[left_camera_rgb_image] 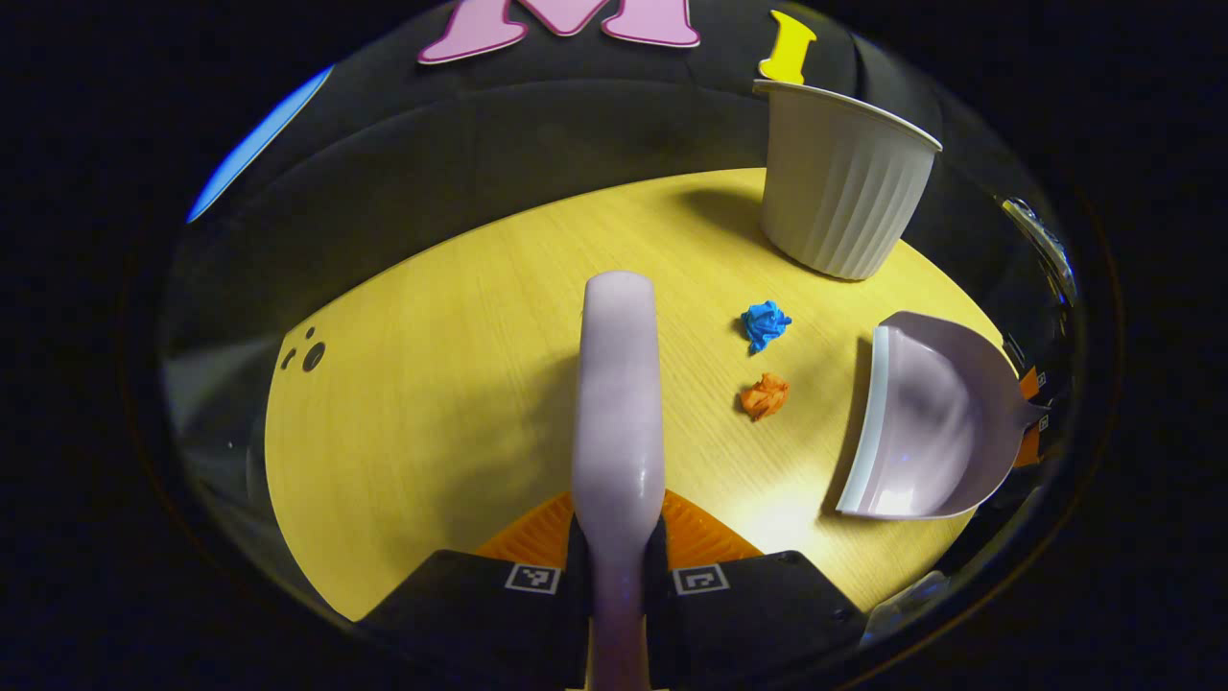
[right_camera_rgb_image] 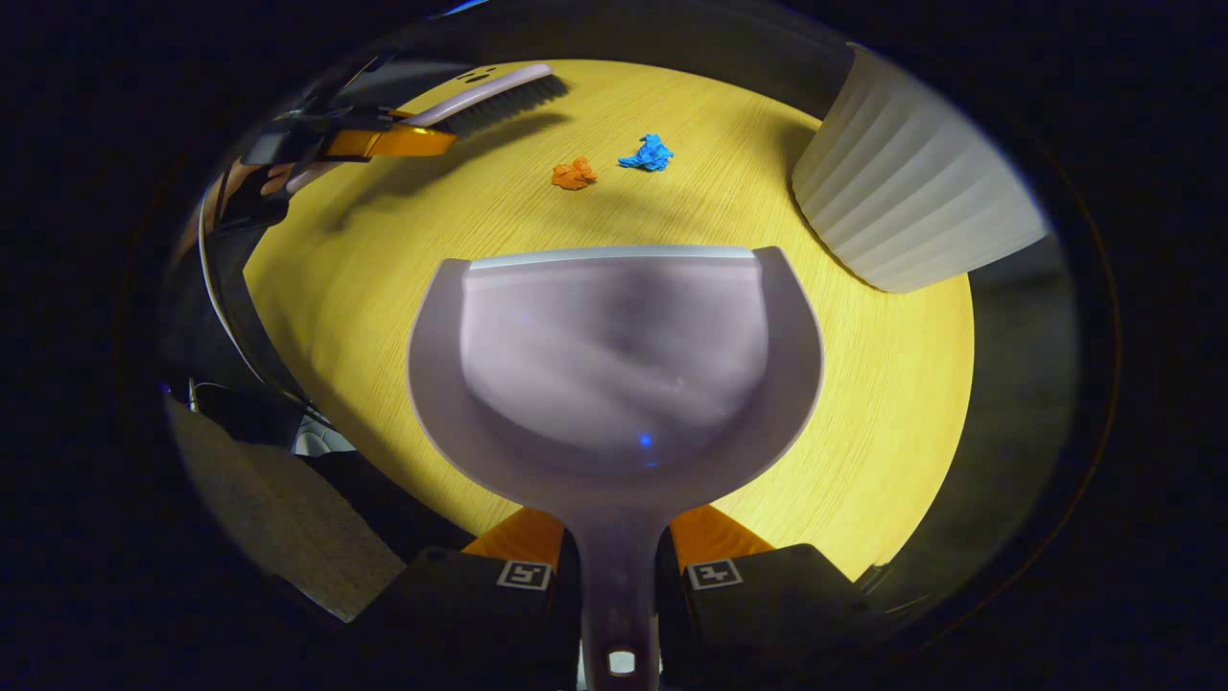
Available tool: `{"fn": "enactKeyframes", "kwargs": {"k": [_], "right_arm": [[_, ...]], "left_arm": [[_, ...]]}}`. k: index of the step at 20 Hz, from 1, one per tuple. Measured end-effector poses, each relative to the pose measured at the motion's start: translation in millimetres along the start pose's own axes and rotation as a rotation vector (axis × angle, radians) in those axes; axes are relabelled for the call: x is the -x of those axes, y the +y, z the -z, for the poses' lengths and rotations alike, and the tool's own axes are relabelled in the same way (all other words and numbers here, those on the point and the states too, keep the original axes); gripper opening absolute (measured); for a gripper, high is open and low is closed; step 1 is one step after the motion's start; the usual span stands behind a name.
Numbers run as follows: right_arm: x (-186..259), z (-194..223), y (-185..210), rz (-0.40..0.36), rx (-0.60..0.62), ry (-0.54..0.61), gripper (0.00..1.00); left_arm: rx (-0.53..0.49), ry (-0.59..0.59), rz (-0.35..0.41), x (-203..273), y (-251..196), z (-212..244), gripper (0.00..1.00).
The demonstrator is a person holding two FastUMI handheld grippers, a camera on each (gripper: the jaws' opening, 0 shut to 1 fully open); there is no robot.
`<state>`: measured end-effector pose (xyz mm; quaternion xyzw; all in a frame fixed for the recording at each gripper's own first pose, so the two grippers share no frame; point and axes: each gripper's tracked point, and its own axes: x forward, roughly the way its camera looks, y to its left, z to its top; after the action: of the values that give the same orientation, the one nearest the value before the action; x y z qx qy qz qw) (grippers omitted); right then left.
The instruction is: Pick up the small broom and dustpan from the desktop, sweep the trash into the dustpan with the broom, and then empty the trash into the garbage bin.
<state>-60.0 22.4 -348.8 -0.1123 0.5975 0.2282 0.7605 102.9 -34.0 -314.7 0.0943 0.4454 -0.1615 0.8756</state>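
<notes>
The small broom [left_camera_rgb_image: 619,403] is clamped by its handle between the two fingers of the left gripper [left_camera_rgb_image: 617,552], and in the left gripper view its pale lilac back runs straight away from the camera over the yellow wooden desktop [left_camera_rgb_image: 432,403]. In the right gripper view the same broom [right_camera_rgb_image: 489,96] sits at the far left, its dark bristles pointing down toward the desktop [right_camera_rgb_image: 863,403], with the left gripper [right_camera_rgb_image: 384,142] and a bit of the hand holding it beside the handle.

The dustpan [right_camera_rgb_image: 614,355] is grasped by its stem between the fingers of the right gripper [right_camera_rgb_image: 619,566]; its pale front lip faces away, toward the trash. In the left gripper view the dustpan [left_camera_rgb_image: 926,422] stands at the right edge of the table, mouth turned left.

Two crumpled paper scraps lie on the desktop between broom and dustpan, near each other but apart: an orange scrap [left_camera_rgb_image: 765,395] nearer and a blue scrap [left_camera_rgb_image: 766,323] farther. In the right gripper view the orange scrap [right_camera_rgb_image: 573,174] is left of the blue scrap [right_camera_rgb_image: 648,154], both well beyond the dustpan's lip.

The garbage bin [left_camera_rgb_image: 839,178], a ribbed off-white tub, stands upright at the far right of the desktop, beyond the blue scrap; in the right gripper view the bin [right_camera_rgb_image: 911,206] is at the right
</notes>
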Motion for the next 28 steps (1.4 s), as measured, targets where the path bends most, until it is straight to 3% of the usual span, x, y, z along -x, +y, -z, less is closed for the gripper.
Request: {"fn": "enactKeyframes", "kwargs": {"k": [1, 6, 7, 11, 18, 22, 27, 28], "right_arm": [[0, -1, -2, 0.001, 0.002, 0.004, 0.37], [-4, -6, -4, -0.009, -0.009, 0.01, 0.33], [-6, -6, -4, -0.009, -0.008, 0.012, 0.37], [-9, -7, -7, -0.015, 0.001, 0.019, 0.37], [-11, -11, -15, -0.024, -0.004, 0.016, 0.36], [-11, -7, -16, -0.028, 0.008, 0.004, 0.36], [-15, -5, -16, -0.031, 0.002, -0.02, 0.37], [-17, -5, -16, -0.029, 0.002, -0.029, 0.41]], "left_arm": [[-0.01, 0.004, 0.007, -7, -4, -6, 0.28], [-0.05, 0.023, 0.032, -38, -23, -24, 0.27], [-0.061, 0.029, 0.04, -44, -26, -25, 0.28], [-0.112, 0.057, 0.091, -59, -45, -27, 0.27], [-0.212, 0.072, 0.255, -59, -87, -23, 0.27], [-0.237, 0.098, 0.367, -47, -122, -16, 0.3], [-0.253, 0.144, 0.459, -30, -157, -7, 0.27], [-0.254, 0.155, 0.473, -26, -160, -5, 0.27]]}}
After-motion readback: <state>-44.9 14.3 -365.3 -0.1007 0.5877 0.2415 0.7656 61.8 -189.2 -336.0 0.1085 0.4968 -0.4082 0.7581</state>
